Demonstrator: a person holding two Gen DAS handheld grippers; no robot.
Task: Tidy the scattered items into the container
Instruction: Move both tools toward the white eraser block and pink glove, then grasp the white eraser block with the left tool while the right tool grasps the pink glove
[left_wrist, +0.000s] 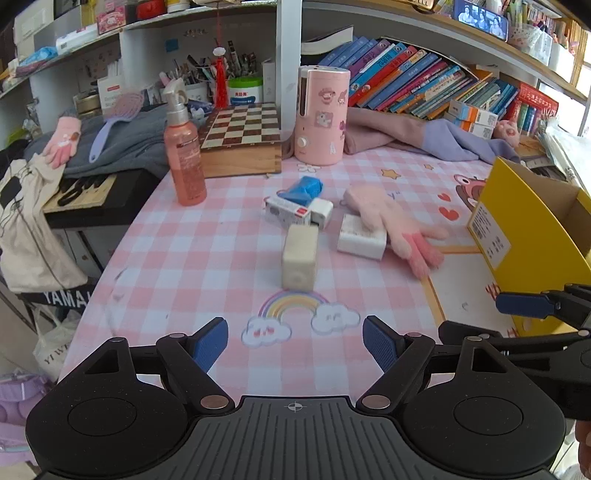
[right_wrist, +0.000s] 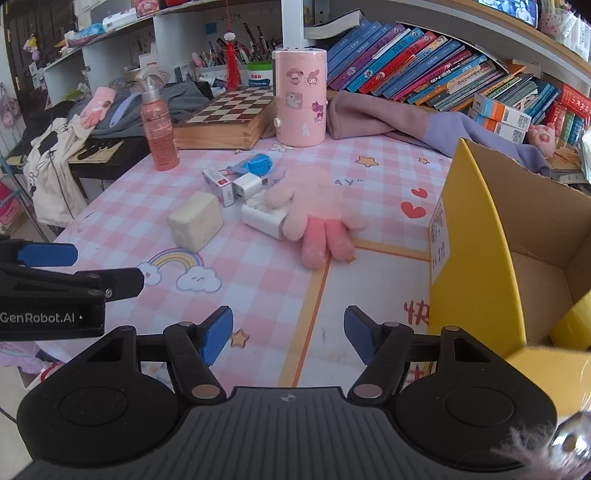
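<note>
You are approaching with both the left gripper (left_wrist: 295, 341) and right gripper (right_wrist: 288, 334) spread apart and empty, the cream block (left_wrist: 300, 256) lying mid-table, well left of the yellow box (right_wrist: 476, 258) at the table's right edge, so next you need to close on it.

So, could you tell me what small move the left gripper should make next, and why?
Probably ease the left gripper forward toward the cream block. Its fingers stand open with nothing between them, the block lies straight ahead and nearest, apart from the other items, and the yellow box waits at the right.
</note>
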